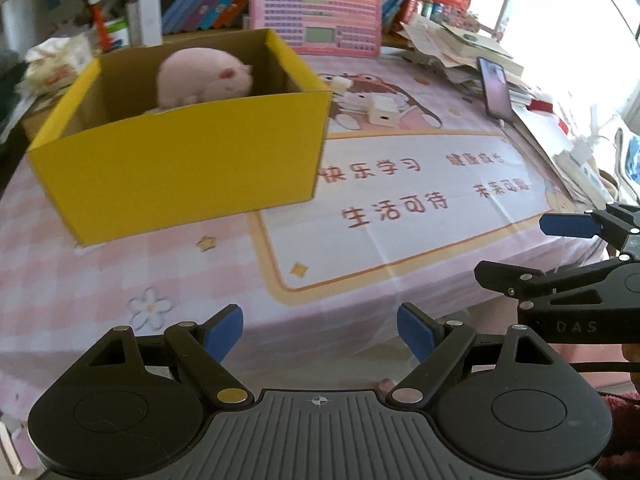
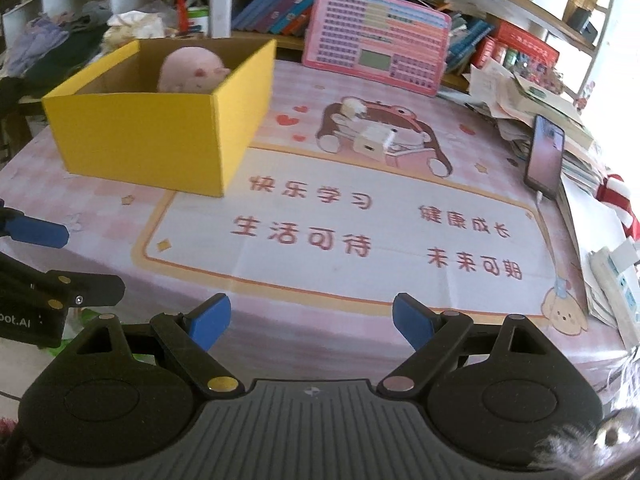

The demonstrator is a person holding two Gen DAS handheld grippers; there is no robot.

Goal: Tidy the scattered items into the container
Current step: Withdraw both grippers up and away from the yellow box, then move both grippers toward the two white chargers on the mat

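On the pink desk mat [image 2: 360, 240], far left, stands the box [image 2: 160, 132]: yellow outside, plain brown cardboard inside, open-topped. Pink plush pig [image 2: 192, 72] lies inside it against the far wall; rounded body, darker pink cheek patches. Its lower half is hidden by the near wall in both views.

White charger [image 2: 372, 144] lies on the mat's cartoon print, right of the box and well apart from it. A small cream item [image 2: 354, 108] sits just behind the charger; too blurred to identify.

Left gripper [image 1: 320, 334] over the mat's near edge, jaws spread wide, nothing between the blue pads. Right gripper [image 2: 312, 326] likewise spread and empty. Each shows in the other's view only as a finger and part of the frame, cut off by the picture edge.

Phone [image 2: 546, 156] leans upright against a paper stack [image 2: 532, 104] at right. Pink chart board [image 2: 380, 48] stands behind the mat, against the books [image 2: 288, 12]. Window glare washes out the far right. Red print on the mat is legible but soft.
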